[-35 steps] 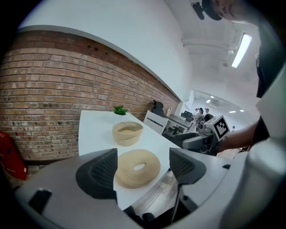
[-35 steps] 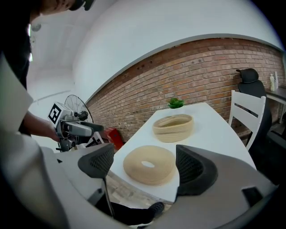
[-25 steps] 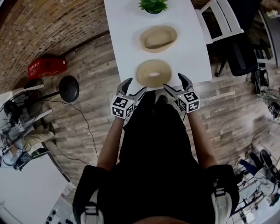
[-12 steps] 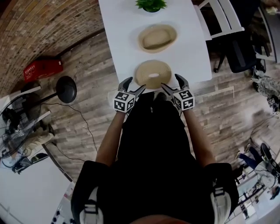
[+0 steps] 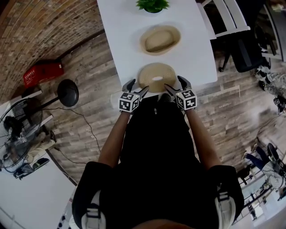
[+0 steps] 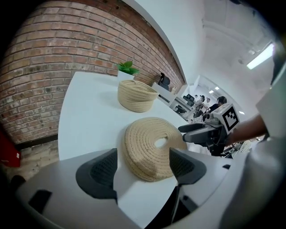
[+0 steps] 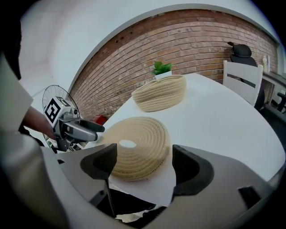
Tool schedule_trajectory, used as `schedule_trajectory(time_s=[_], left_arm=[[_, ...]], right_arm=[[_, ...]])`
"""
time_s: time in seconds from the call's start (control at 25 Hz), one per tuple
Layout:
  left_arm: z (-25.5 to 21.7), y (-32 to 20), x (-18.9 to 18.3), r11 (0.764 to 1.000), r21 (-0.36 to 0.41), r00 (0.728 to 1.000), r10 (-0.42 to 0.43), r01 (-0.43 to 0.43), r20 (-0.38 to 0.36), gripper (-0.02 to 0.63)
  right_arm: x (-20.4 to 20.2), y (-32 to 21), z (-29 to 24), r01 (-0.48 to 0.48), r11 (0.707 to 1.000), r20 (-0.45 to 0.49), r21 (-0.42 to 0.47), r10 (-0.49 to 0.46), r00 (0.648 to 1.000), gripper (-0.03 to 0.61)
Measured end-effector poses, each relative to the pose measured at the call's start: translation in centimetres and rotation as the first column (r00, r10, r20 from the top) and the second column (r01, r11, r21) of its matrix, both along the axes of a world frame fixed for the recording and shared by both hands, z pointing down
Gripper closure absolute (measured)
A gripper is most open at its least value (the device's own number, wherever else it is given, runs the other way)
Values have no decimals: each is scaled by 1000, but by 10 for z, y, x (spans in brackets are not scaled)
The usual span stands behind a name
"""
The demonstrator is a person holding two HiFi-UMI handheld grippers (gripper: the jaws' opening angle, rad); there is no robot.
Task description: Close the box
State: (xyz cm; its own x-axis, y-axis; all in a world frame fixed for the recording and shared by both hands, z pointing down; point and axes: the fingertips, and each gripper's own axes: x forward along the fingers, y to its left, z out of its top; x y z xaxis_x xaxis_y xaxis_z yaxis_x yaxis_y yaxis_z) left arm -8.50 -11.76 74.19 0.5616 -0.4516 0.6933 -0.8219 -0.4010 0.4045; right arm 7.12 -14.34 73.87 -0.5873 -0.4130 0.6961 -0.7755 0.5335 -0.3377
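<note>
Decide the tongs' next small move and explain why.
Probably pinch the rim of the woven lid with both tongs. It lies flat on the table, apart from the open basket. The rim sits between the jaws of the open left tongs and of the right tongs, which are closing, but no pad presses it yet.

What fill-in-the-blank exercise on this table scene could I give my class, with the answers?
1. The woven lid has a ____ in its middle.
2. Beyond the woven basket stands a green potted ____.
3. All three things rest on a white ____.
Missing words: hole; plant; table.
</note>
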Motion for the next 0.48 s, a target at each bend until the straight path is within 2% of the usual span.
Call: schedule_trajectory(time_s=[0.28, 0.48], left_arm=[[12, -4, 2, 997, -75, 999, -13, 10, -41, 253], [14, -6, 2, 995, -93, 999, -25, 21, -45, 253]], right_arm=[[4, -8, 12, -43, 998, 0, -41, 43, 999, 202], [6, -11, 15, -73, 996, 14, -54, 74, 997, 223]])
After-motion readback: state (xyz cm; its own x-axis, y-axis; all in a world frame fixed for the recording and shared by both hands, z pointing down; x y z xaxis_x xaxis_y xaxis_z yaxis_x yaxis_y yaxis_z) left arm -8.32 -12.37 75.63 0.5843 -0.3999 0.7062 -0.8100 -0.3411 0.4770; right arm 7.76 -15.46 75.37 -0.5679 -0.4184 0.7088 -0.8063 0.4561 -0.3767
